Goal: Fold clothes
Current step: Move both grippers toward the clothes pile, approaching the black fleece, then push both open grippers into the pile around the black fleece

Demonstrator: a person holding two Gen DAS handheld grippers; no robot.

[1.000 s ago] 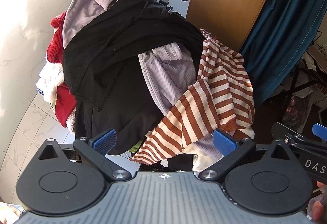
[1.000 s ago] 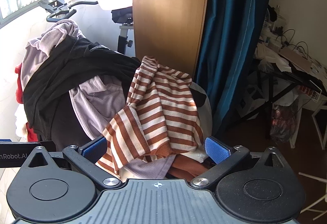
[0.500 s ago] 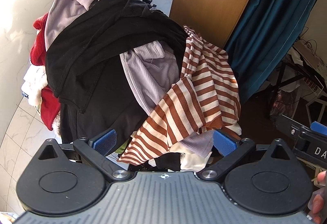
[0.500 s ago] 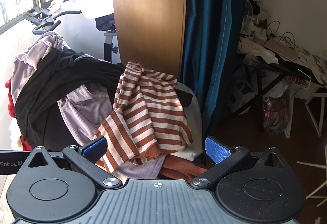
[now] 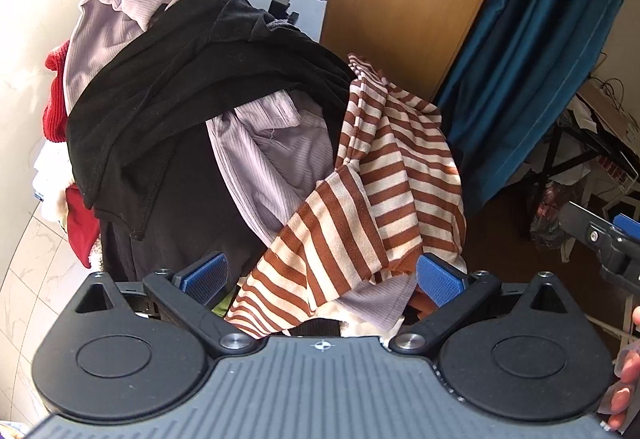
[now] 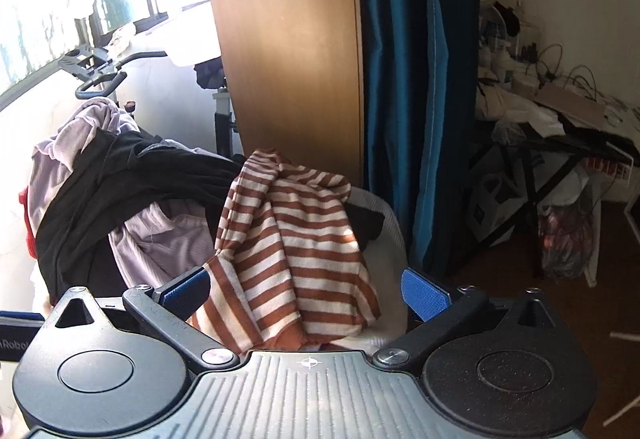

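A heap of clothes hangs over a chair. On top lie a brown-and-cream striped top (image 5: 384,175) (image 6: 296,239), a black garment (image 5: 192,99) (image 6: 120,179), a lilac ribbed garment (image 5: 276,155) (image 6: 168,239) and a red knit (image 5: 56,99). My left gripper (image 5: 320,277) is open, its blue pads to either side of the striped top's lower hem, not closed on it. My right gripper (image 6: 306,291) is open too, in front of the striped top's lower edge. The right gripper (image 5: 608,239) also shows at the right edge of the left wrist view.
An exercise bike (image 6: 100,75) stands behind the heap by the window. A wooden panel (image 6: 288,51) and a teal curtain (image 6: 404,79) rise behind the heap. A cluttered black table (image 6: 560,143) stands at the right on a dark floor.
Both cameras have shifted: the heap has slid to the right in the left wrist view. The right view has tilted up and shows more of the wall and table. Both grippers stay open.
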